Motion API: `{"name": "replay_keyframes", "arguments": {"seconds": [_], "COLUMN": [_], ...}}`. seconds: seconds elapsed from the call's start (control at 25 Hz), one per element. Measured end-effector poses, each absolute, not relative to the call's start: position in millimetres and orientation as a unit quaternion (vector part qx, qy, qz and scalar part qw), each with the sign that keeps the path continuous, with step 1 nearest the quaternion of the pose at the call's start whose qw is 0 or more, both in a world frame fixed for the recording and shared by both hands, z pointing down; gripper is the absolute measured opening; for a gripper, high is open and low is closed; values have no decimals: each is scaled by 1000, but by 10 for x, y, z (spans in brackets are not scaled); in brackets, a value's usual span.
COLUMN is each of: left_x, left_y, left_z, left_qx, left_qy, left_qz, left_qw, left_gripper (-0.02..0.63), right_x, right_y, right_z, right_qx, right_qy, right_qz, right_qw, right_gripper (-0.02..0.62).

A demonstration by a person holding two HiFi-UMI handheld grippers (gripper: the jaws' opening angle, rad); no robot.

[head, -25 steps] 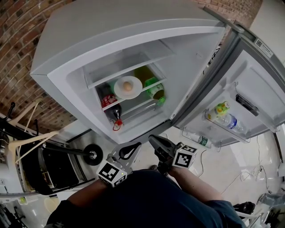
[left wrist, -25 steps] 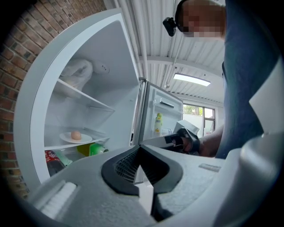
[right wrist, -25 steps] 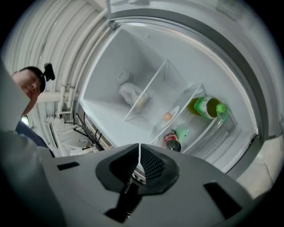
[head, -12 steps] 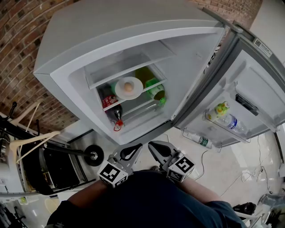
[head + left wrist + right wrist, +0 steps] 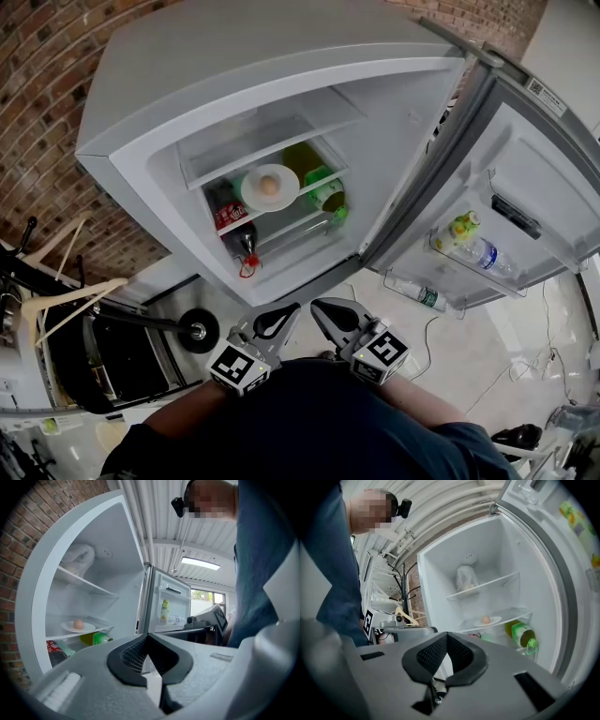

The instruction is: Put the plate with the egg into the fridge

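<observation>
The white plate with a brown egg rests on a glass shelf inside the open fridge. The plate and egg show in the left gripper view, and the plate and egg in the right gripper view. Both grippers are held low, close to the person's body and well away from the fridge. My left gripper is shut and holds nothing. My right gripper is shut and holds nothing too.
Under the plate's shelf lie a red-labelled cola bottle and a green bottle. The open fridge door at right holds bottles in its rack. A black cart with wooden hangers stands at left. Cables lie on the floor at right.
My right gripper has drawn back toward the body and turned a little. The left gripper has stayed put. The plate with the egg has not moved on its shelf.
</observation>
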State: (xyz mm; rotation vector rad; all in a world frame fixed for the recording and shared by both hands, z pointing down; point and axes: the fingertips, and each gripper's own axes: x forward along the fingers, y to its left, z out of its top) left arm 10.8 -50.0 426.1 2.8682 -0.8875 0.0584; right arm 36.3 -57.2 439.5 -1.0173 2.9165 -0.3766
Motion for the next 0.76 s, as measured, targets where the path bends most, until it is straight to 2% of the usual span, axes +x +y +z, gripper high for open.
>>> {"name": "replay_keyframes", "arguments": {"seconds": [0.52,0.76], "left_x": [77,66], "left_y": [-480,-460], "left_z": [4252,4244], "left_qx": [953,953], "left_qy": [-294,-294], "left_qz": [18,17], "left_qw": [66,65], "left_gripper": [5,5], "right_x": [325,338], "right_y": [-568,-538], "right_z": [4357,4428], "right_qx": [-328,-332], "right_qy": [936,935], "right_qz": [-126,-126], "right_qw": [30,6], "right_gripper": [9,9]}}
